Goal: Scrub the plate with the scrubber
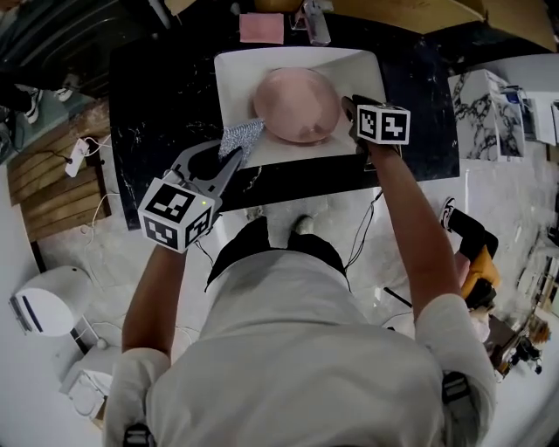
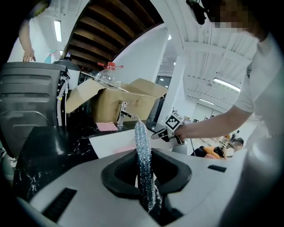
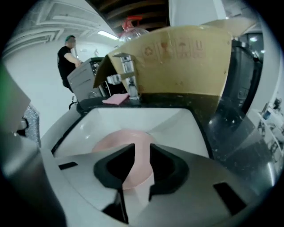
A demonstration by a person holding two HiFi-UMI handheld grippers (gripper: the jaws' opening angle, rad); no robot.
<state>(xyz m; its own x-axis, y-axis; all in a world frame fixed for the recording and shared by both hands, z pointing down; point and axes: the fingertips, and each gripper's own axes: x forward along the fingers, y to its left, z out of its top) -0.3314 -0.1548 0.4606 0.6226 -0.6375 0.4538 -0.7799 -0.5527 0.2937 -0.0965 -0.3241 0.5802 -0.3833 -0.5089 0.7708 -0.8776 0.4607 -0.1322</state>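
A pink plate (image 1: 297, 103) lies upside down in the white sink (image 1: 236, 70). My right gripper (image 1: 351, 109) is at the plate's right rim, and its jaws are closed to a narrow slot with the plate (image 3: 116, 142) edge in it. Over the sink's left front edge, my left gripper (image 1: 229, 161) is shut on a silver mesh scrubber (image 1: 240, 135). The scrubber (image 2: 143, 164) stands up thin between the left jaws. It hangs just left of the plate and apart from it.
Black marble counter (image 1: 157, 105) surrounds the sink. A faucet (image 1: 316, 22) and a pink cloth (image 1: 262, 28) sit at the back edge, with a cardboard box (image 3: 177, 62) behind them. A person (image 3: 67, 62) stands far off to the left.
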